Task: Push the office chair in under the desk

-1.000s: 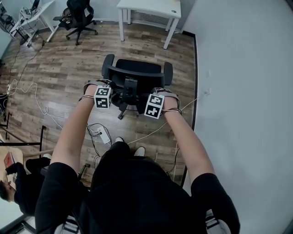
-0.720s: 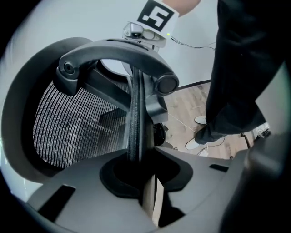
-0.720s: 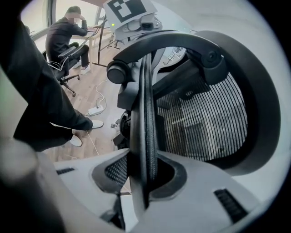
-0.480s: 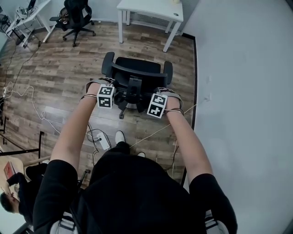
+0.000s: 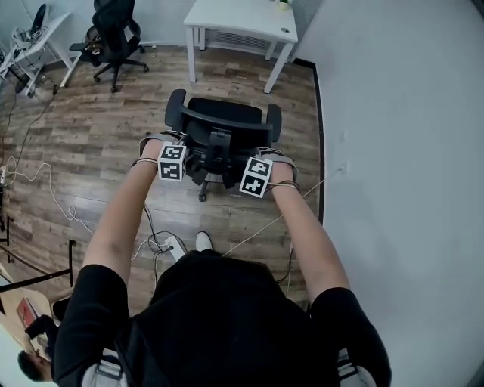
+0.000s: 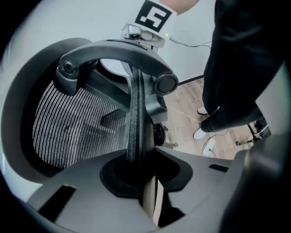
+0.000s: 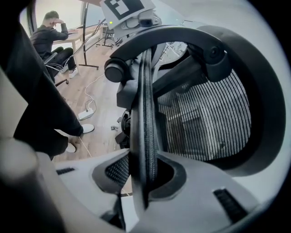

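A black mesh-backed office chair (image 5: 227,113) stands on the wood floor, its seat facing the white desk (image 5: 242,19) farther ahead. My left gripper (image 5: 178,143) is shut on the left side of the backrest rim (image 6: 135,127), which runs straight between its jaws. My right gripper (image 5: 265,155) is shut on the right side of that rim (image 7: 145,113), and its jaws have just closed a little further on it. In each gripper view the other gripper's marker cube shows past the top of the backrest. The chair's wheels are mostly hidden under the seat.
A white wall (image 5: 401,151) runs close along the right. A second black chair (image 5: 113,34) and another desk (image 5: 34,34) stand at the back left. Cables and a power strip (image 5: 172,246) lie on the floor behind the chair. A person sits at a table (image 7: 50,34).
The chair and both grippers have moved forward over the floor, and the white desk is nearer. The person holding the grippers has stepped forward, leaving the power strip behind.
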Tool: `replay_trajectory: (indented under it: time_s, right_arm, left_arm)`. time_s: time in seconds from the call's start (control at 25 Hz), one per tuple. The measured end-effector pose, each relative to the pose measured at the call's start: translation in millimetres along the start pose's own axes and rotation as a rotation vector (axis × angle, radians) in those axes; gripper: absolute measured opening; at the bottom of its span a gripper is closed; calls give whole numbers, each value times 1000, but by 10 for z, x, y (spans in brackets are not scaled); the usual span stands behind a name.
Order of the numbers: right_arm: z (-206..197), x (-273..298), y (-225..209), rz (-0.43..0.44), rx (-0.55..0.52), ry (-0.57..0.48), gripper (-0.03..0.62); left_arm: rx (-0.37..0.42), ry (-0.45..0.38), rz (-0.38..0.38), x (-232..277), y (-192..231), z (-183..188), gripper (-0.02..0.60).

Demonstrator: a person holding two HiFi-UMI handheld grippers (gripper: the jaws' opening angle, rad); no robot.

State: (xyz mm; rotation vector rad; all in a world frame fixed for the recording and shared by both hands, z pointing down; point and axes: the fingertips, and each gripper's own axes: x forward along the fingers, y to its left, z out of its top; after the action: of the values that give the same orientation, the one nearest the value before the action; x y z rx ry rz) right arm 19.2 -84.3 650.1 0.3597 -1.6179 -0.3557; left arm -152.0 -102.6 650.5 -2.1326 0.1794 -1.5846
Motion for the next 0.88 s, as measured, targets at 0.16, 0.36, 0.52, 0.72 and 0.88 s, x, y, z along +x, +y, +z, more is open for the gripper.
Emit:
replay_trajectory:
  time_s: [0.16, 0.36, 0.52, 0.72, 0.88]
  right_arm:
    - [78, 98, -208, 0, 22, 8, 95]
    - [76, 217, -470, 8, 35, 11, 96]
    - [38, 350, -733, 6, 27, 8, 97]
    - [-45, 533, -1128, -10, 18, 2, 97]
    - [-164, 686, -1441, 5, 14, 3, 97]
  left_arm:
    - [24, -9, -3, 69, 224, -150, 69]
    - [30, -12, -3, 173, 495, -232, 69]
    - [28, -13, 9, 297, 744, -284, 67]
    - [26, -6, 13, 497, 1132, -353, 67]
    - [19, -3, 9, 654, 1445, -342, 67]
